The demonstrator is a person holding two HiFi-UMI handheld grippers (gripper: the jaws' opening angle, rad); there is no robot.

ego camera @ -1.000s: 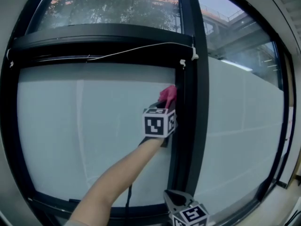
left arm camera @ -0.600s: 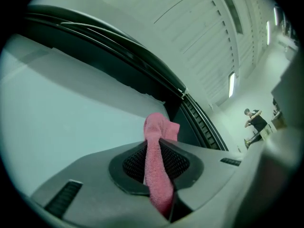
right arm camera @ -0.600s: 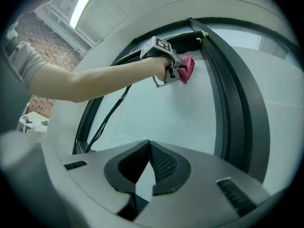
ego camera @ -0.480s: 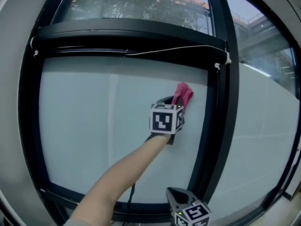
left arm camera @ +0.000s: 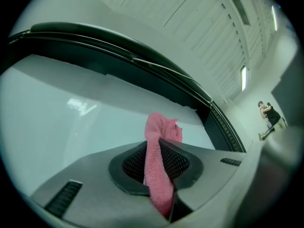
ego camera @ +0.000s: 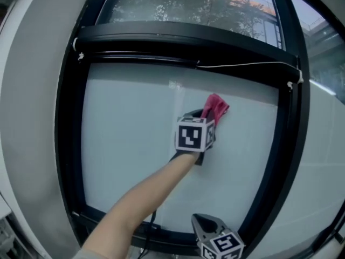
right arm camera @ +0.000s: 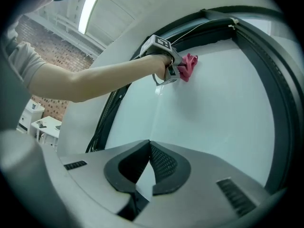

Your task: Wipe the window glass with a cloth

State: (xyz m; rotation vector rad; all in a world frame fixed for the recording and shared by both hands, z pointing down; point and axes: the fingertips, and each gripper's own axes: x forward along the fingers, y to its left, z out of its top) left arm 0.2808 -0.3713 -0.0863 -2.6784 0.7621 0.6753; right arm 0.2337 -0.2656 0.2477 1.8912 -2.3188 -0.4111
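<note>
Left gripper: your jaws are clamped on the cloth. A pink strip runs down between them, and a bunched tuft sticks out past the tips.
Right gripper: your jaws are together at the tips with nothing between them. It hangs low, well apart from the cloth.
Cloth position: the tuft looks to be touching the glass, in the upper half of the pane and right of its middle. It is nearer the right upright of the frame than the left.
Cloth handling: it is likely light, soft and limp, with a towel-like nap. Expect it to fold and drag behind your stroke, not to stay flat.
Where to hold: take it at the bunched middle, as you have it now. Keep enough cloth proud of the tips that the hard jaws never meet the pane.
Glass handling: it is hard, smooth and probably slippery under the cloth. It is also breakable, so press lightly.
Cloths: 1.
Grippers: 2, with only 1 working.
Panes: 1 under the cloth, with 1 more above and 1 to the right.
Cords: 1 thin white cord along the top bar.
</note>
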